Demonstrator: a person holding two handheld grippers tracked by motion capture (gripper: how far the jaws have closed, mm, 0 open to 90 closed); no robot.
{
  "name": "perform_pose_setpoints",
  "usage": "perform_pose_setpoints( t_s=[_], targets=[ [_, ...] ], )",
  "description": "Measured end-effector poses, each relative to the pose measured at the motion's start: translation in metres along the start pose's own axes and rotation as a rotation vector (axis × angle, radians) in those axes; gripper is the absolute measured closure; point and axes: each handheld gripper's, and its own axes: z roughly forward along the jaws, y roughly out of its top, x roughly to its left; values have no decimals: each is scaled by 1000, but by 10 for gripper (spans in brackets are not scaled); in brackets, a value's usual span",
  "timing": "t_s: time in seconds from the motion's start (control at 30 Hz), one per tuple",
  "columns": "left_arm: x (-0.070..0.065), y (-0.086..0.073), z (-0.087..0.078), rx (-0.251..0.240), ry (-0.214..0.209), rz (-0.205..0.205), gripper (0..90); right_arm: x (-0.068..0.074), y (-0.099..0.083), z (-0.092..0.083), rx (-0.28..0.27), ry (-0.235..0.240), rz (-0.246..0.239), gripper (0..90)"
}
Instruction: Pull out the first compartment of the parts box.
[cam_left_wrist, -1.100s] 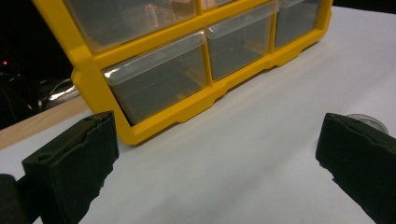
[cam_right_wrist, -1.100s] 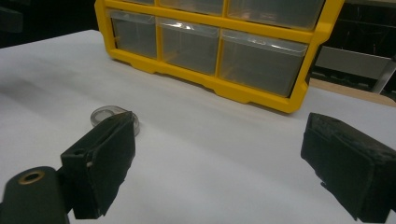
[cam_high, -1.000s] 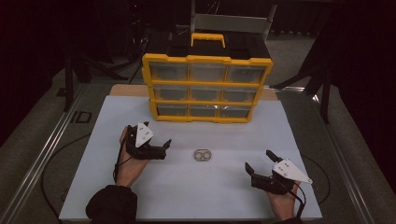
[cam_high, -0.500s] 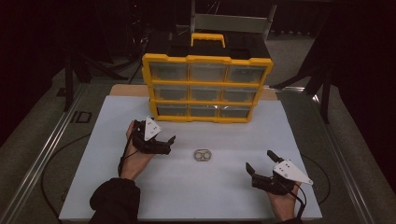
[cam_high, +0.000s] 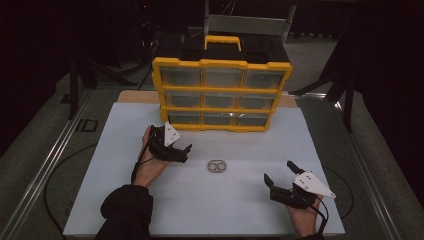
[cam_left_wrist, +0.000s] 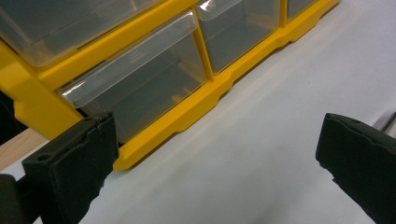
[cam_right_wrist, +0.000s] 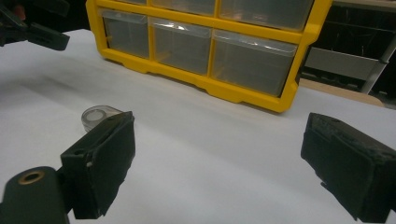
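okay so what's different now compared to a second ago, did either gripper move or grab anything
The left gripper moved up the table toward the yellow drawer cabinet, its fingers open and facing the bottom row of drawers. It grabbed nothing. The right gripper stayed open near the front edge, and the small clear piece still lies in the middle of the white table.

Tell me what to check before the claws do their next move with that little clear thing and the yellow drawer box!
1. Left claw open: ok, jaws wide apart in its own view.
2. Right claw open: ok, jaws spread, nothing between them.
3. Small clear piece free to pick up: ok, it lies alone on the white table, between the claws, touching neither.
4. Yellow drawer box standing steady: ok, upright at the table's far edge.
5. Drawers closed: ok, the fronts look flush.
6. What is inside the bottom left drawer: cannot tell, the clear front is too dim.
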Motion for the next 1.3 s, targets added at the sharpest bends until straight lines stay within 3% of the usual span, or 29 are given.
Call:
perform_pose_setpoints(
  t_s=[0.67,1.03,1.2,1.3],
  targets=[
    [1,19,23,43,50,98,1,-2,0,-2,-7,-10,6,100],
    [0,29,26,75,98,188,1,-1,0,-2,-9,-5,5,99],
    [-3,32,30,108,129,262,1,-1,0,-2,-7,-6,6,100],
    [-2,34,31,114,136,271,1,-1,0,-2,-7,-6,6,100]
  ],
)
